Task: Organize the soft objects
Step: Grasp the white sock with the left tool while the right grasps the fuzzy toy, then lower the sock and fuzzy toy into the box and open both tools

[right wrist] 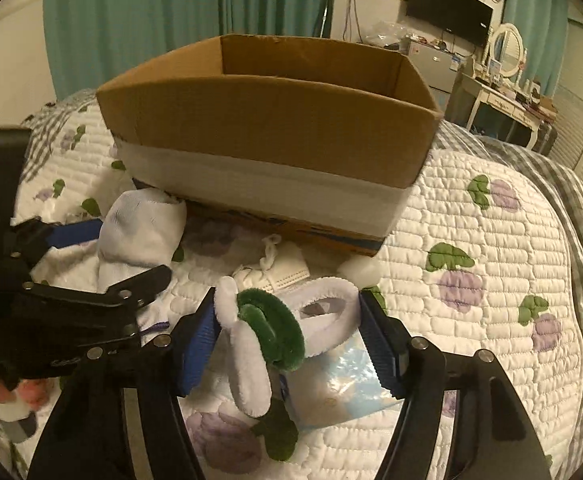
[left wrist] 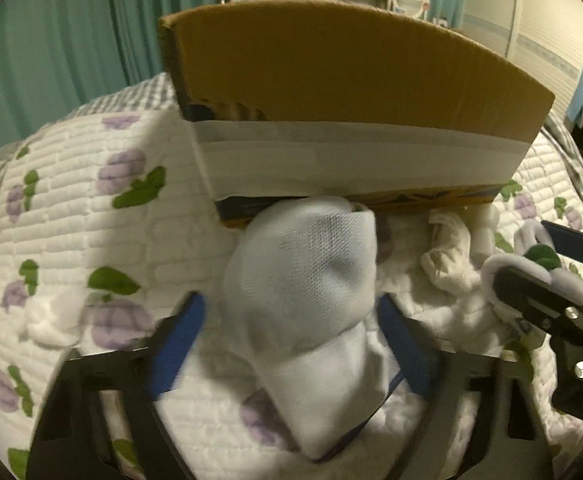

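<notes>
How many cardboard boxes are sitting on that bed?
1. The cardboard box stands open-topped on the quilt, straight ahead of both grippers; anything behind it is hidden.
</notes>
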Available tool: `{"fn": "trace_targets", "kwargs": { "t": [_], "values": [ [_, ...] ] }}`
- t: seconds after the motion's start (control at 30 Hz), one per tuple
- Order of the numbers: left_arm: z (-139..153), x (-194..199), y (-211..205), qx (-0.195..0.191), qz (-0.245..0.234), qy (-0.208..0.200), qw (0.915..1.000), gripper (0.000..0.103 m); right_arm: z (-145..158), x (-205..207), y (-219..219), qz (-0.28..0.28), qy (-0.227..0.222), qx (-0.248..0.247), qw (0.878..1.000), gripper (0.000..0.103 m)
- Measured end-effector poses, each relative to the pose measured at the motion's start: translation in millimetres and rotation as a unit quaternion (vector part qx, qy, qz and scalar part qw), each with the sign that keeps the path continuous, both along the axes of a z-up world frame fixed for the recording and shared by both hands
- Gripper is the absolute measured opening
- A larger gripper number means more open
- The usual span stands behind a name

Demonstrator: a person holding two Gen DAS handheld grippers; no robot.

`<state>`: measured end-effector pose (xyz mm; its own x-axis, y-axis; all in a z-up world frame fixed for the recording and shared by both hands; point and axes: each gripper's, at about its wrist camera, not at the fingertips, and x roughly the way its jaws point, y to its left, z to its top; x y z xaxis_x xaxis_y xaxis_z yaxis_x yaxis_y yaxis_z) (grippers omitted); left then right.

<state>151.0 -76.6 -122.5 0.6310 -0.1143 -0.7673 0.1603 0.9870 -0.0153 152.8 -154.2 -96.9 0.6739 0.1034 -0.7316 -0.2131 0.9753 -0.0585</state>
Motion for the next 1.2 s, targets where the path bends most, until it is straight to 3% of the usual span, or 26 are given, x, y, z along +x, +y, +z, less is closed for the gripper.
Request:
{"fn": "trace_targets", "kwargs": {
  "t": [0.2, 0.3, 0.43, 0.67, 0.83, 1.03, 1.2],
  "values": [
    [11.7, -11.7, 0.1, -0.002, -0.020, 0.006, 0.9998, 0.050, 6.1, -5.7, -9.9, -0.013, -0.007, 0.020, 1.000, 0.067],
    [33.8, -25.9, 3.9, -0.019, -0.019, 0.001, 0.9996, 0.050, 15.9, -16.7, -11.6, -0.021, -0.015, 0.023, 0.999, 0.067],
    [83.4, -55.0, 8.7, -0.023, -0.024, -0.043, 0.9985, 0.050, 35.1, -32.5, -7.8, -0.018, -0.029, 0.025, 0.999, 0.067],
    [166.1, -67.4, 14.5, -0.032, -0.022, -0.119, 0.9921, 0.050, 107.9, -58.4, -2.7, -0.011, -0.080, 0.038, 0.996, 0.067],
    [200.4, -49.2, 15.3, -0.034, -0.026, -0.155, 0.9870, 0.050, 171.7, -56.9, -1.1, -0.003, -0.133, 0.041, 0.990, 0.067],
    [190.1, 7.4, 4.3, -0.024, -0.031, -0.153, 0.9874, 0.050, 212.0, -11.6, 3.7, 0.005, -0.156, 0.056, 0.986, 0.071],
    [157.0, 53.5, -10.6, -0.011, -0.035, -0.128, 0.9910, 0.050, 191.9, 55.1, 3.0, -0.011, -0.116, 0.066, 0.991, 0.072]
  ]
}}
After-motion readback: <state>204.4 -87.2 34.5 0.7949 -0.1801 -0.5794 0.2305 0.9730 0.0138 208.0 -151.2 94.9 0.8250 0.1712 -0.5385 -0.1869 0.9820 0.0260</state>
